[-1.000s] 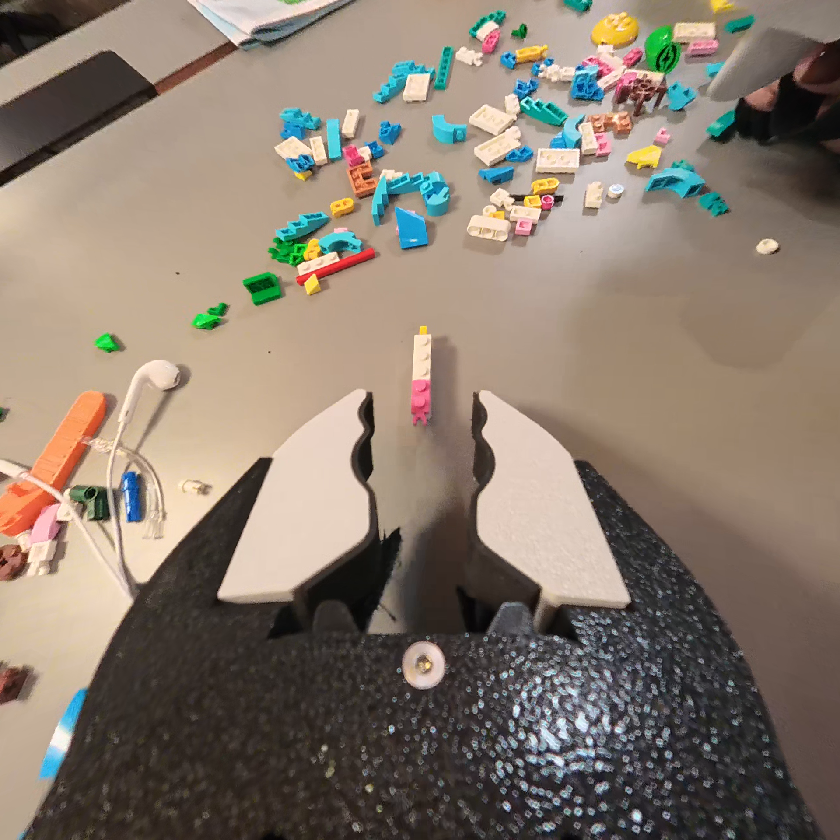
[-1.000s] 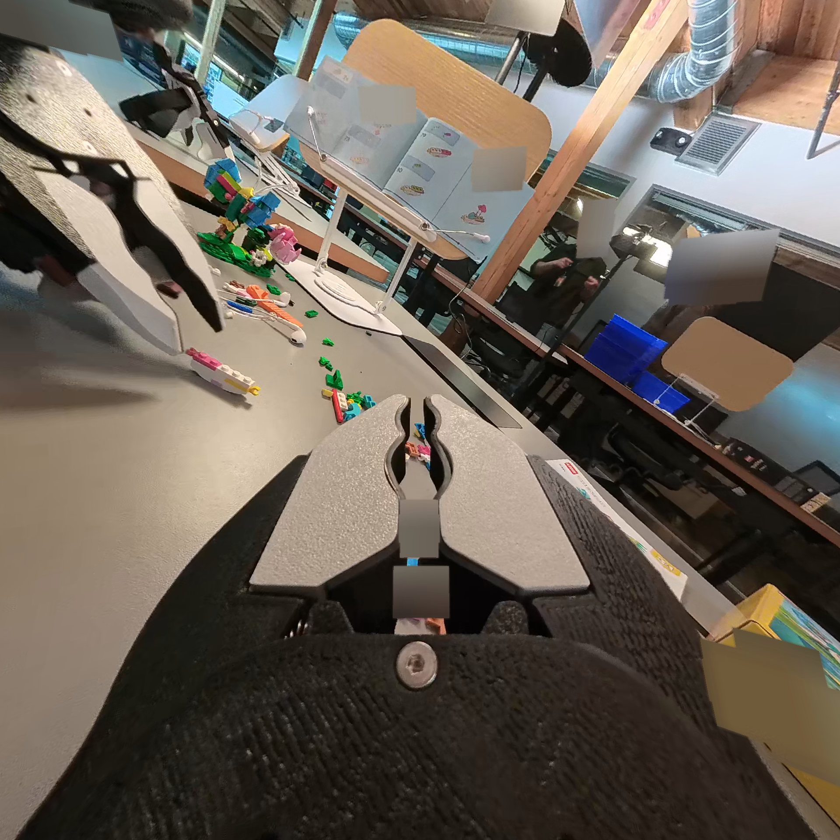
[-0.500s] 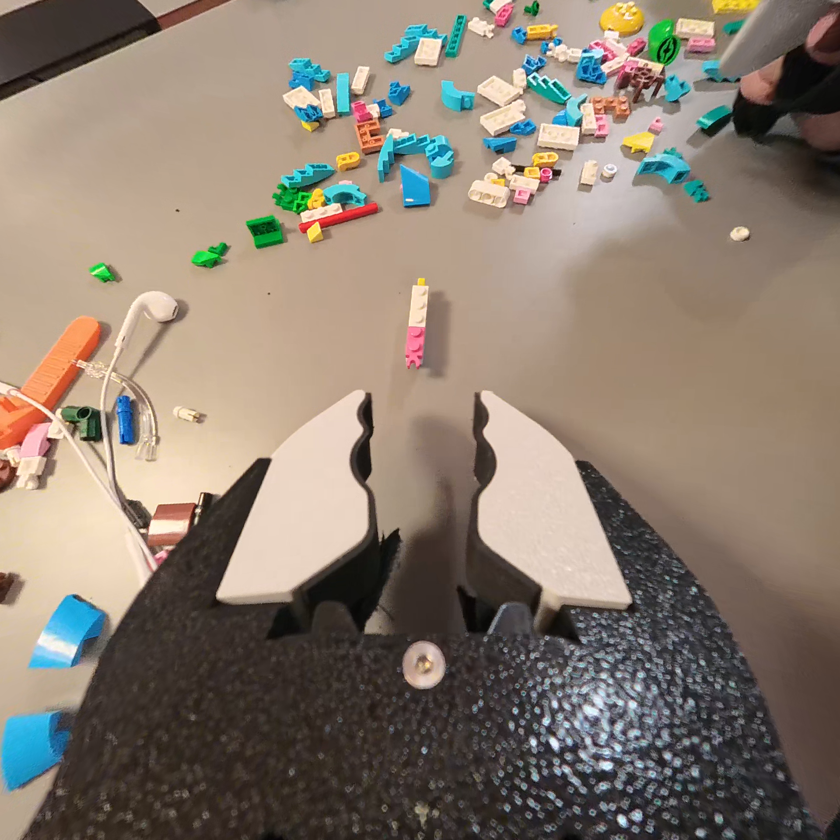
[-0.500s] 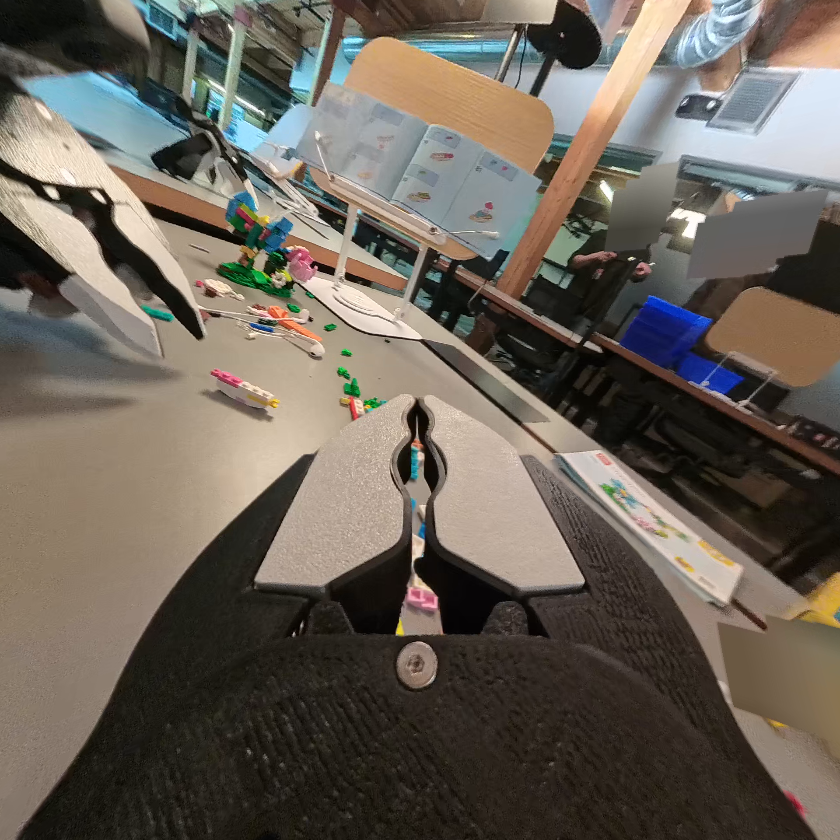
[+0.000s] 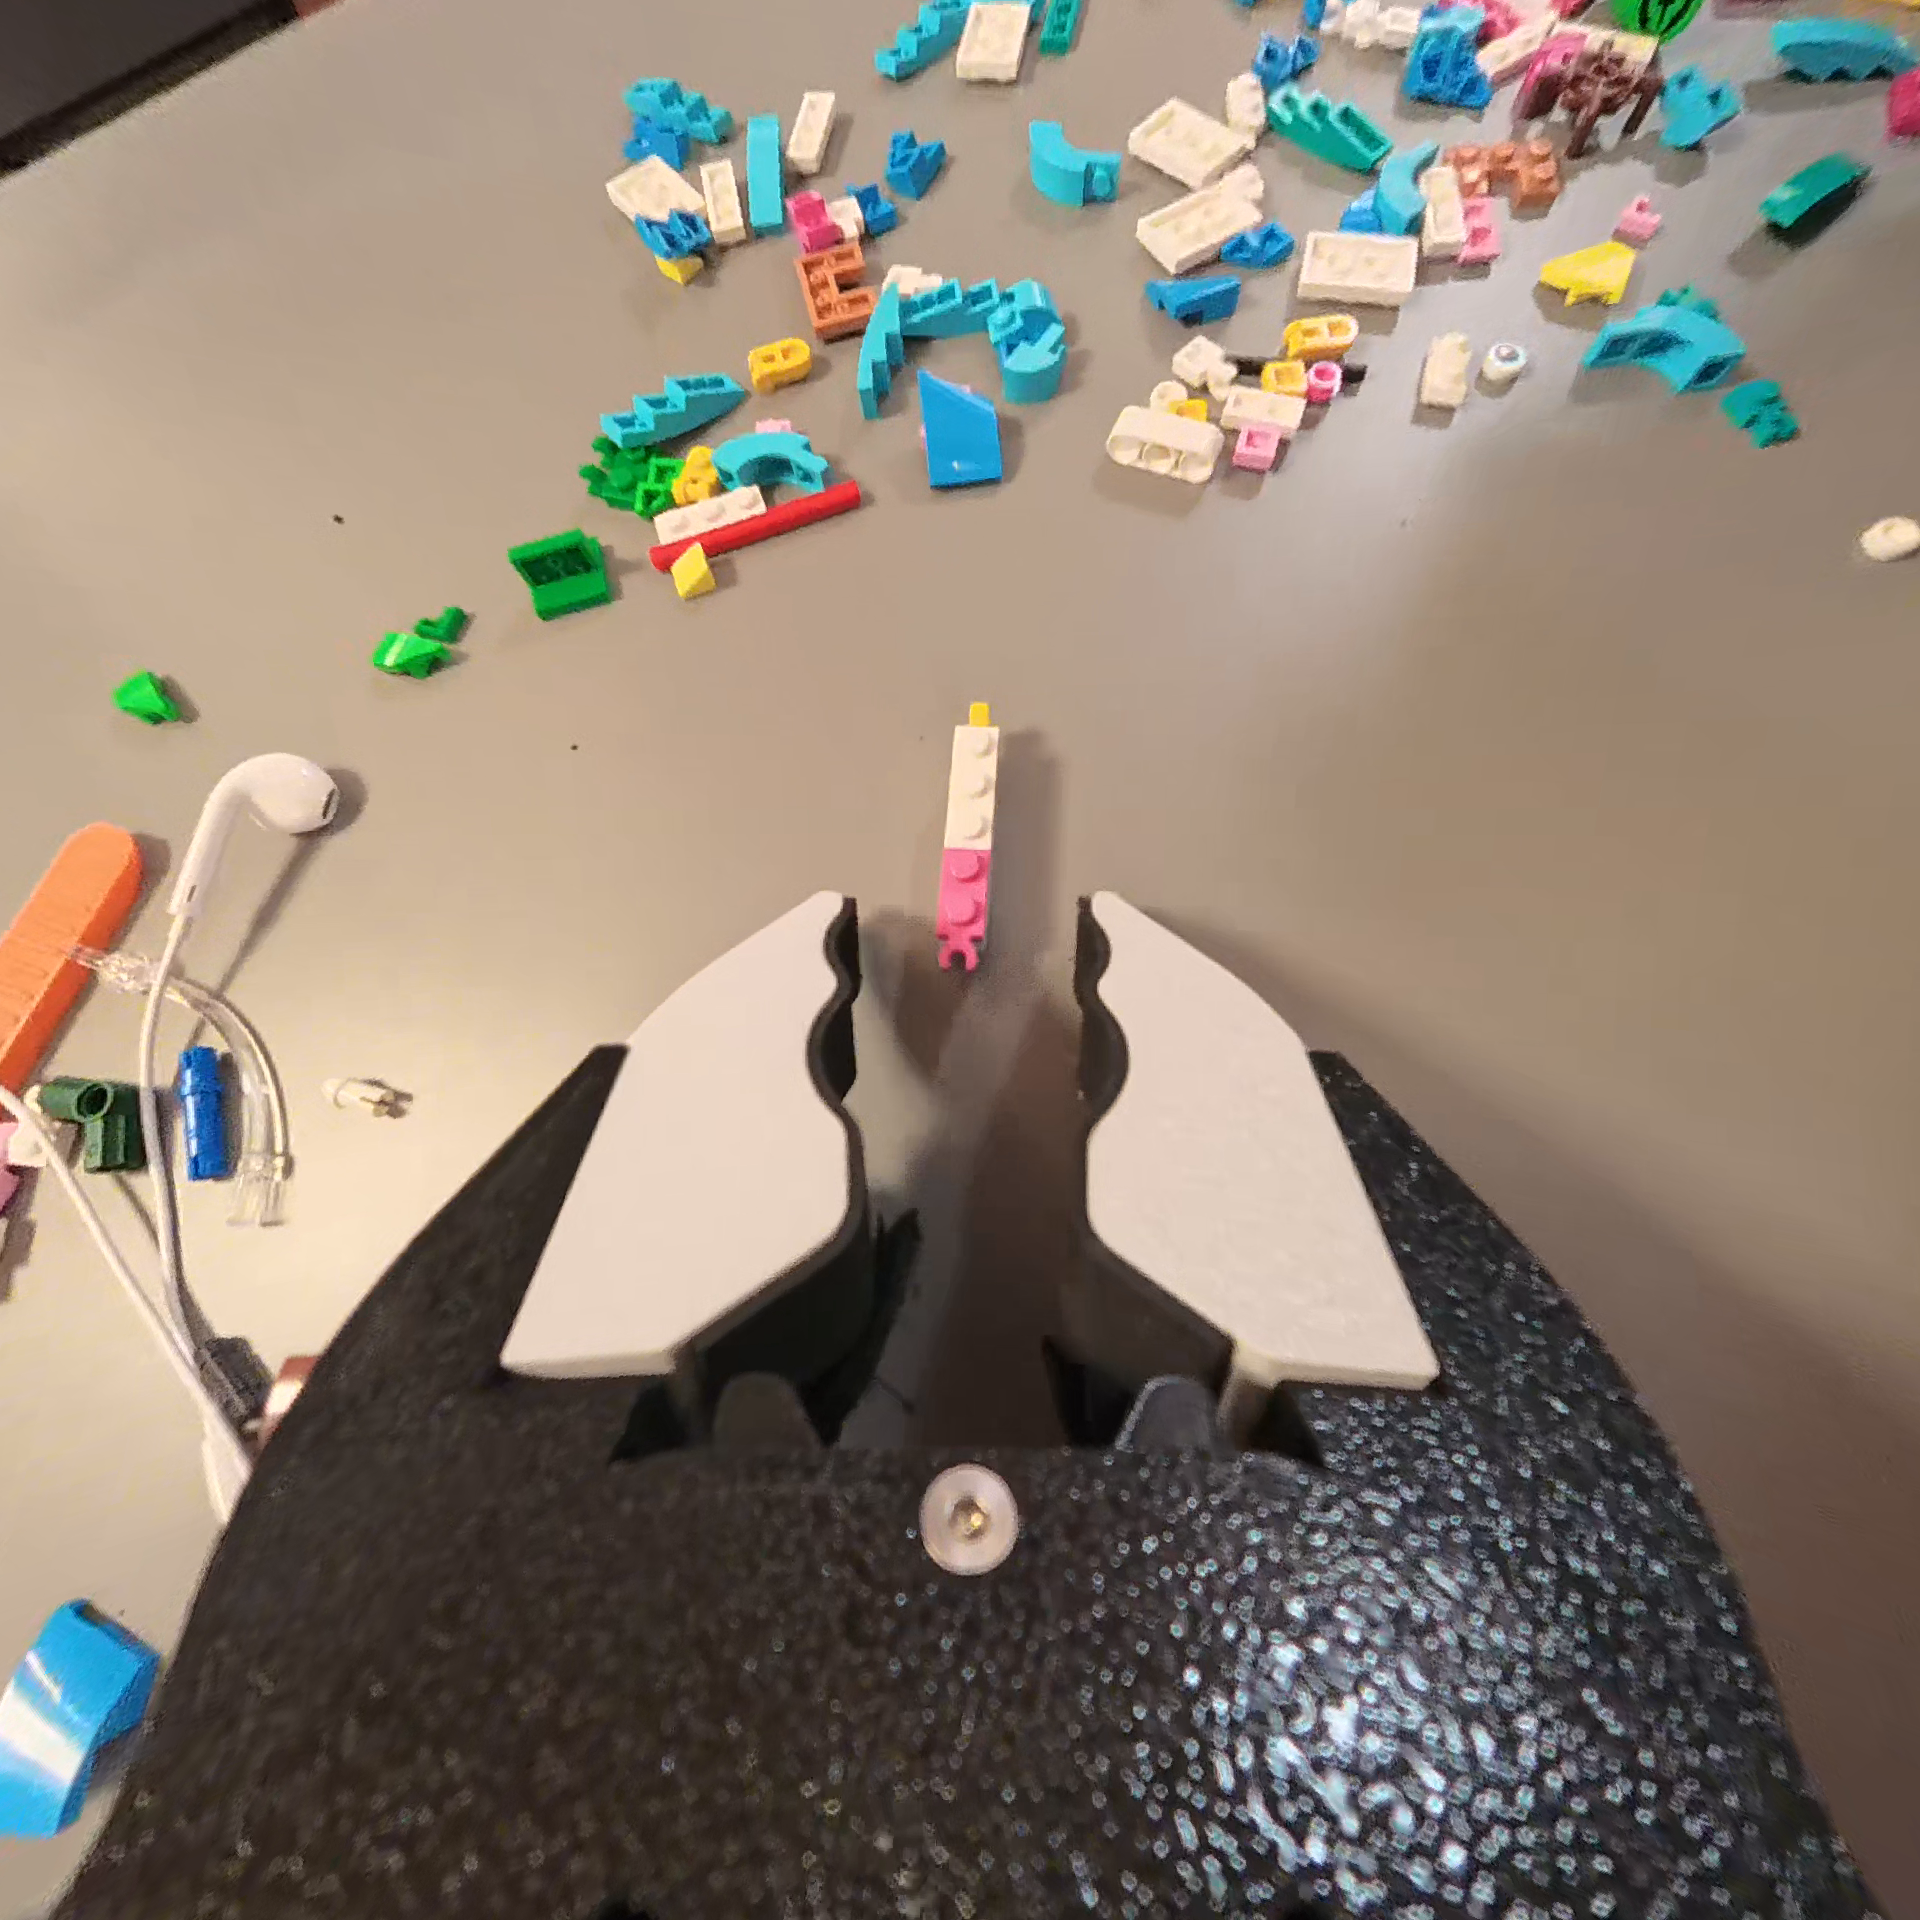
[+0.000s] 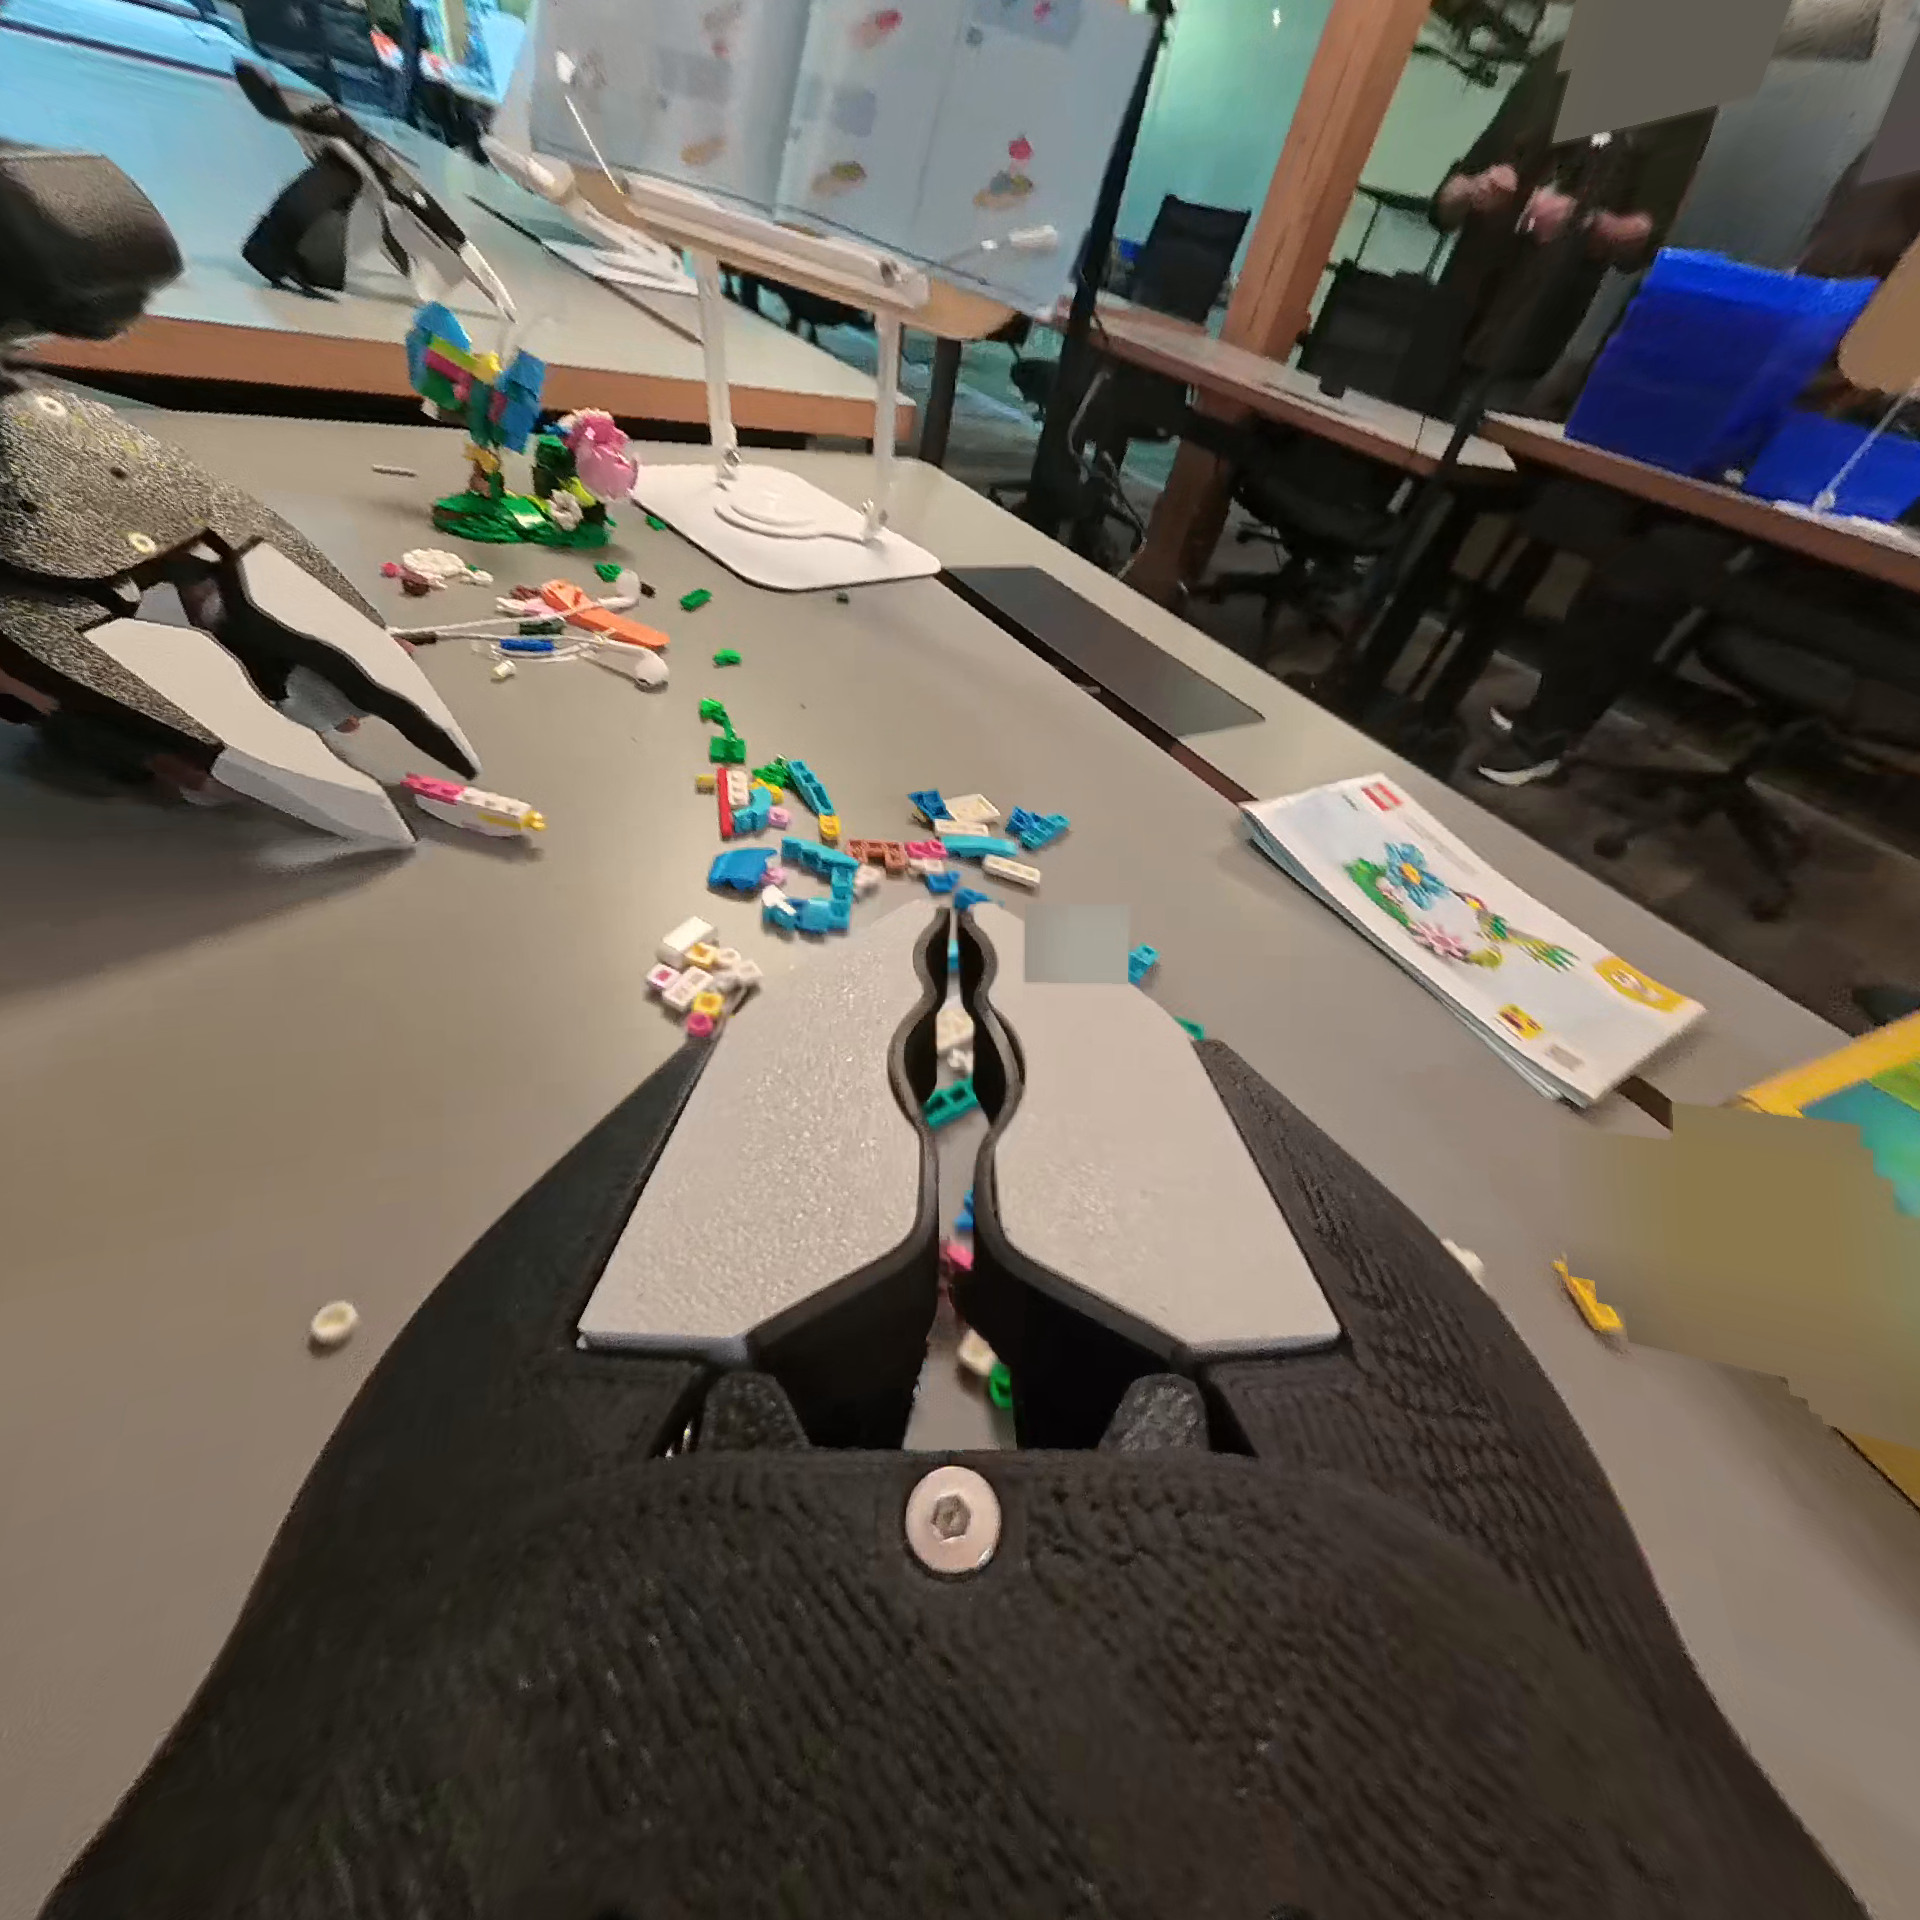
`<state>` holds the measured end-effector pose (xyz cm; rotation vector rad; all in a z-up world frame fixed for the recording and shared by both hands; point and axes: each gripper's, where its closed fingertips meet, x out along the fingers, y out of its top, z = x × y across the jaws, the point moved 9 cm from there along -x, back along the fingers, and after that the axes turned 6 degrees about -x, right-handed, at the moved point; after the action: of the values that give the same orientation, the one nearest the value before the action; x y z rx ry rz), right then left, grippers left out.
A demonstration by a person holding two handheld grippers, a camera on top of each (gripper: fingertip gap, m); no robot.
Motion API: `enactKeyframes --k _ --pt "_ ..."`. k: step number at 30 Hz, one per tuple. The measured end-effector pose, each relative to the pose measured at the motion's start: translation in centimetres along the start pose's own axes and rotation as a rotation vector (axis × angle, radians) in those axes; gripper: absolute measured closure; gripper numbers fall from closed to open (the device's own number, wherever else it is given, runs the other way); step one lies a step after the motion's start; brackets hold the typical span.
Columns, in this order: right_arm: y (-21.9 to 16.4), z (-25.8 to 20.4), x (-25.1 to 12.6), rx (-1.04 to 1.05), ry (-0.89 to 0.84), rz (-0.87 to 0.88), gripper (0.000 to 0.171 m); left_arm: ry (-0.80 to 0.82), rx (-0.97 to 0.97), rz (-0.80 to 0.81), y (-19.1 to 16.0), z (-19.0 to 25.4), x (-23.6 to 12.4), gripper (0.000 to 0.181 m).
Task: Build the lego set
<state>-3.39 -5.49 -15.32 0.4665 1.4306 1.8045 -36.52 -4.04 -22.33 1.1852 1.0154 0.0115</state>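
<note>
A thin pink, white and yellow brick strip point(image 5: 968, 836) lies flat on the grey table point(image 5: 1403, 831). My left gripper point(image 5: 966, 920) is open, and the strip's pink end sits between its fingertips. The strip point(image 6: 476, 803) and the left gripper point(image 6: 421, 805) also show at the left of the right wrist view. My right gripper point(image 6: 953, 916) is shut and empty, held above the scattered loose bricks point(image 6: 831, 842). The same brick scatter point(image 5: 1039, 281) fills the far part of the left wrist view.
White earphones point(image 5: 265, 805), an orange brick separator point(image 5: 68, 935) and small parts lie at the left. A built flower model point(image 6: 520, 457), a white book stand point(image 6: 790, 520), an instruction booklet point(image 6: 1455, 925) and a yellow box point(image 6: 1849, 1122) stand around the table. One gripper's finger ends stand about 25 centimetres off the other's.
My left gripper pulled back from the strip, then came forward again so the pink end is between its open fingertips. My right gripper tilted down toward the loose bricks, staying shut.
</note>
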Motion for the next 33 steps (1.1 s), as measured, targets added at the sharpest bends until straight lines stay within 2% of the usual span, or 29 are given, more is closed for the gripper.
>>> enactKeyframes --k 1,4,6,11,20,24,33 --pt "0.0 0.5 -0.4 0.008 0.000 -0.024 0.171 -0.011 -0.005 -0.007 0.1 0.0 0.2 0.143" --pt "-0.1 2.2 -1.3 0.022 -0.027 -0.119 0.167 -0.022 -0.017 -0.014 0.2 -0.2 0.4 0.152" --pt "0.1 3.3 -1.6 0.054 -0.038 -0.196 0.164 -0.018 -0.014 -0.016 0.2 -0.2 0.5 0.171" --pt "0.7 5.6 -1.0 0.047 -0.036 -0.424 0.159 -0.028 0.025 -0.015 0.1 0.0 0.4 0.173" --pt "-0.8 5.7 -0.7 -0.018 0.282 -0.906 0.166 -0.091 0.044 -0.028 -0.3 0.1 -0.1 0.173" --pt "-1.3 5.3 -0.9 -0.042 0.290 -0.959 0.166 -0.082 0.046 -0.027 -0.3 0.2 -0.2 0.173" --pt "-0.9 3.2 -1.1 -0.107 0.268 -0.879 0.167 -0.086 0.016 -0.033 -0.3 0.2 -0.3 0.160"
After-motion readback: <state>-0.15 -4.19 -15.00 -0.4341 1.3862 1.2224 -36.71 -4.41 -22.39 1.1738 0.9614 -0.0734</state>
